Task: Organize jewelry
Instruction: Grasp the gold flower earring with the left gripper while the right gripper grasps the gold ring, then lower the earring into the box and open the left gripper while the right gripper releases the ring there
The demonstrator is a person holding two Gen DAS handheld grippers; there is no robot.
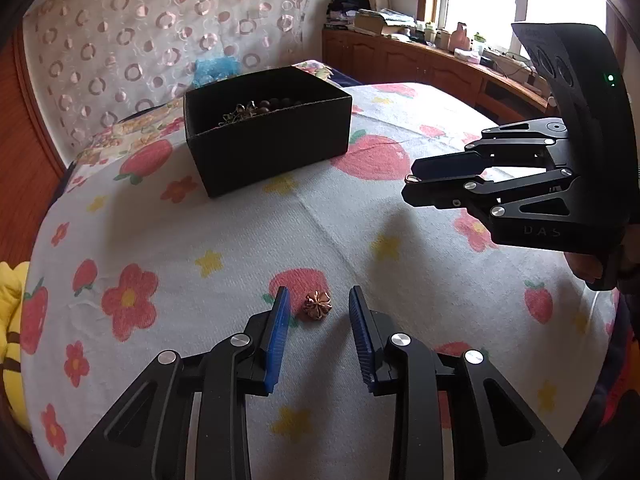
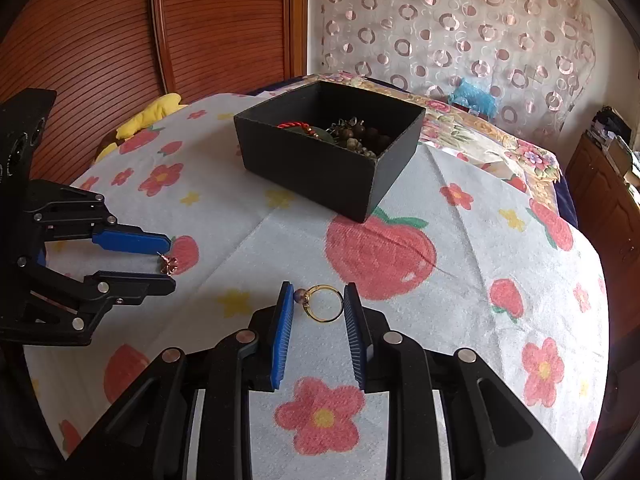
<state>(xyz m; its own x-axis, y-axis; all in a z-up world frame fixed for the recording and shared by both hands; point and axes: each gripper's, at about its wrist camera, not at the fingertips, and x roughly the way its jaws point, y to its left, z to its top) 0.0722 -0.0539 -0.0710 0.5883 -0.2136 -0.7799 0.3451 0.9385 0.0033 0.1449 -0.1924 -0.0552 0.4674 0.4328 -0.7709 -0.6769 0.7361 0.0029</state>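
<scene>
Strawberries and red flowers are printed all over the pale cloth (image 1: 240, 240) that covers the bed, and all the jewelry sits on or over it. At the far left edge a yellow plush toy (image 1: 12, 320) pokes out beside the bed, in front of a slatted wooden door (image 2: 100, 32).

Next comes the left hand-held gripper (image 1: 318, 300), held low over the near part of the cloth. Its blue-padded fingers (image 1: 278, 336) are spread wide, gripping nothing. A small rose-gold flower earring (image 1: 317, 305) lies on the cloth in the gap between them; from the left wrist view it is clear of both pads, though the right wrist view shows its post very near one finger.

Further back, around the middle of the bed, stands an open black box (image 1: 272, 152). It already holds a tangle of pieces: dark brown beads (image 2: 360, 136), a red cord (image 2: 294, 125) and some metal chain.

To the right, the right hand-held gripper (image 2: 318, 292) is raised off the cloth and throws a soft shadow onto it. Its jaws are drawn in to the width of a gold ring (image 2: 320, 320), which is pinched between them: the bead on the ring presses one blue pad and the band meets the other. The box is well apart from it, up ahead.

Beyond, on the right, a wooden cabinet (image 1: 400, 60) cluttered with bottles runs under a bright window.
</scene>
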